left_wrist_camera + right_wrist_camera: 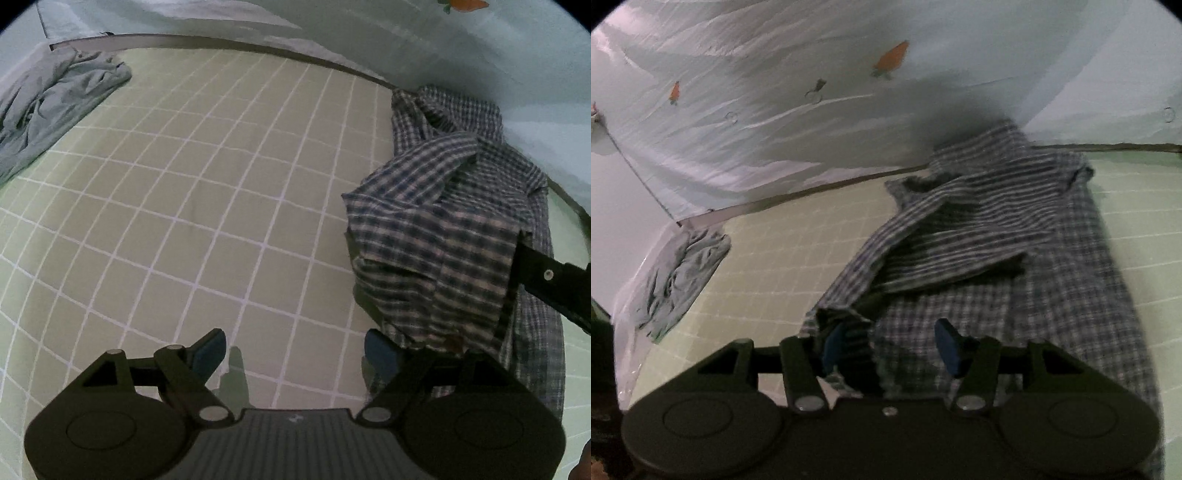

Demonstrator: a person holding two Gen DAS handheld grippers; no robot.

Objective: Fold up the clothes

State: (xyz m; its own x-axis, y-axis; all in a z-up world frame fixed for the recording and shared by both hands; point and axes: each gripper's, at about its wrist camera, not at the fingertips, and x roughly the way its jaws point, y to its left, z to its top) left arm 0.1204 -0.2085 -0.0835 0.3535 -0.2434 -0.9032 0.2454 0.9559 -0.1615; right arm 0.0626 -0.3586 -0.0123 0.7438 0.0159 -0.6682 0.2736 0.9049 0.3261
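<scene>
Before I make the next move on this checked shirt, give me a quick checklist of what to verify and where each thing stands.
1. Left claw free to grab: ok, open over bare mat, holding nothing.
2. Right claw ready: ok, open, with shirt cloth lying between its fingers.
3. Checked shirt spread flat: not ok, bunched and folded over itself.
4. Room on the grid mat to spread it: ok, wide bare area left of the shirt.
5. Grey garment out of the way: ok, crumpled at the far left corner, apart from the shirt.
6. Collar and sleeves located: cannot tell, folds hide them.
</scene>
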